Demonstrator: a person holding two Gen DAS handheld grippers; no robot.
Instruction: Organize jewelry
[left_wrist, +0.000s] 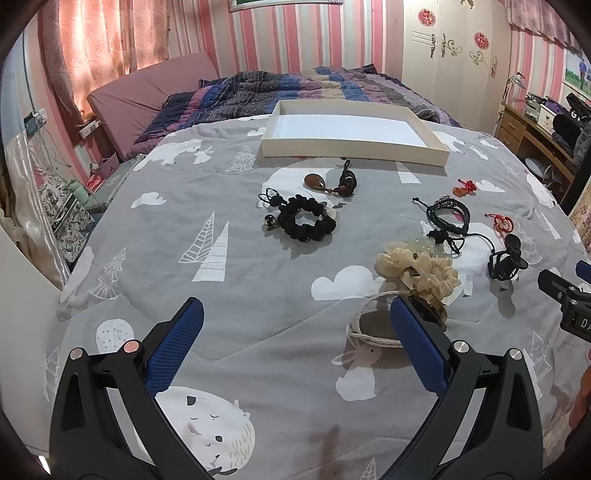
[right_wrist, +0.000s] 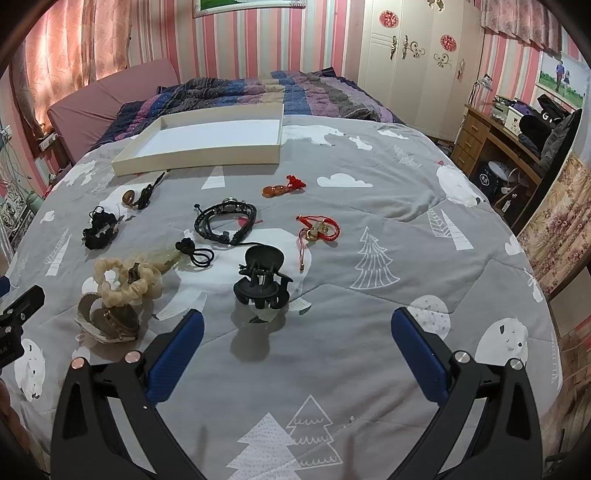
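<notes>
Jewelry lies scattered on a grey bedspread. A white shallow box (left_wrist: 354, 142) (right_wrist: 207, 151) sits empty at the far side. My left gripper (left_wrist: 295, 317) is open and empty; its right finger is next to a watch with a white band (left_wrist: 373, 332) (right_wrist: 107, 321). A cream scrunchie (left_wrist: 417, 269) (right_wrist: 125, 277) lies beyond. A black scrunchie (left_wrist: 306, 221) (right_wrist: 98, 230) and an amber pendant (left_wrist: 317, 181) lie further out. My right gripper (right_wrist: 297, 317) is open and empty, just short of a black claw clip (right_wrist: 262, 280) (left_wrist: 506, 260).
Black cord bracelets (right_wrist: 225, 219) (left_wrist: 448, 216), a red cord bracelet (right_wrist: 319, 229), and an orange charm with red knot (right_wrist: 282, 188) lie mid-bed. A striped quilt (left_wrist: 295, 85) is bunched behind the box. A wooden desk (right_wrist: 495, 147) stands right.
</notes>
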